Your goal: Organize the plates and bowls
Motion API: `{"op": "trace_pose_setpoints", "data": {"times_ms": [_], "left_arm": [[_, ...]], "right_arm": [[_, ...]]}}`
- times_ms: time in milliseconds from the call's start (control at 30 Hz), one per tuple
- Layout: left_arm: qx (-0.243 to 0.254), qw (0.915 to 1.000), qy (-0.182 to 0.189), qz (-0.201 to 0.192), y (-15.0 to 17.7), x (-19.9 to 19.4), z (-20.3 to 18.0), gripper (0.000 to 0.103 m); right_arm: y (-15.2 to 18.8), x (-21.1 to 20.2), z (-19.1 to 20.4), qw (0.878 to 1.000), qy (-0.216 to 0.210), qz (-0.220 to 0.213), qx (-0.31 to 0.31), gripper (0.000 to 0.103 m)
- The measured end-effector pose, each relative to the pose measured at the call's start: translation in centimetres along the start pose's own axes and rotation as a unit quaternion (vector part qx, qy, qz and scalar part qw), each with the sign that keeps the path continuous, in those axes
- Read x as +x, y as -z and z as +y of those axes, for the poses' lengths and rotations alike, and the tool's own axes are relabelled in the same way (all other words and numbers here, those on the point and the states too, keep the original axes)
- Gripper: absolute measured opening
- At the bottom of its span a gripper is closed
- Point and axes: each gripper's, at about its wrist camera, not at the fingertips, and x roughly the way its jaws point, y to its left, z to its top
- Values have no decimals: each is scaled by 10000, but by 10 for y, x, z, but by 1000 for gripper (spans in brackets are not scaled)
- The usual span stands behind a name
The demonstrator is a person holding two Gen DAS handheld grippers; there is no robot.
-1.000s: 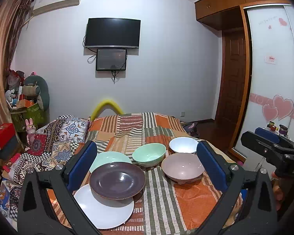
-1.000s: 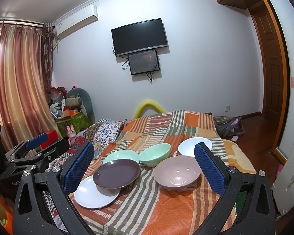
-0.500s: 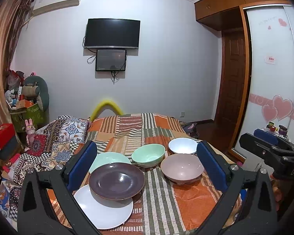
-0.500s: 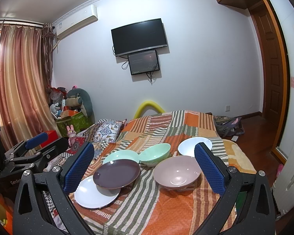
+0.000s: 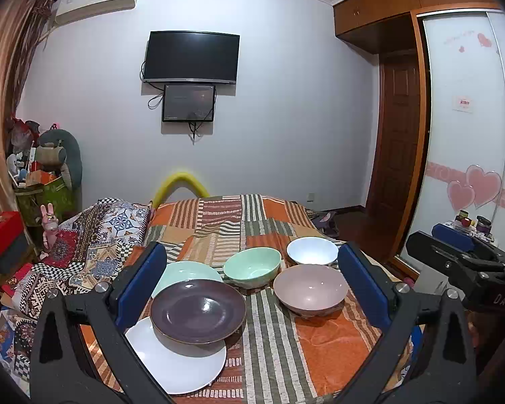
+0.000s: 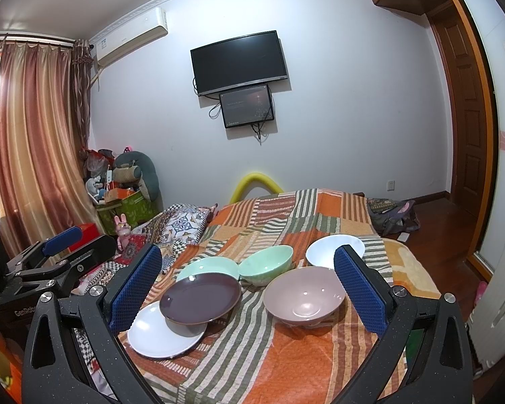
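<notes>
Both tools, left tool point(image 5: 252, 282) and right tool point(image 6: 247, 284), hover spread and empty over the bed point(image 5: 336, 333). Relative to the purple plate point(image 5: 198, 309): white plate point(image 5: 185, 367) beneath, pink bowl point(image 5: 310, 289) apart rightward, presumably awaiting stacking.

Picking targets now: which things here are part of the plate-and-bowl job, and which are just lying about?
Job: dark purple plate, white plate, green plate, green bowl, pink bowl, white bowl.

Lying about: rabbit toy, red box, backpack.

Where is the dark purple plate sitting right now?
In both views the dark purple plate sits left on the bedspread, overlapping the white plate, in front of the green plate.
</notes>
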Motion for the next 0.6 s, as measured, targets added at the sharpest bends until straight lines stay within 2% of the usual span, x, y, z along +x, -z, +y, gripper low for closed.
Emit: {"op": "trace_pose_setpoints", "data": {"times_ms": [400,600], "left_arm": [[-73,9998,68,176,9,12,19,103],[-43,9988,-217,441,25,24,46,103]], "right_arm": [[14,21,6,9997,-30,262,2,102],[24,43,13,9983,-97,573,-83,102]]}}
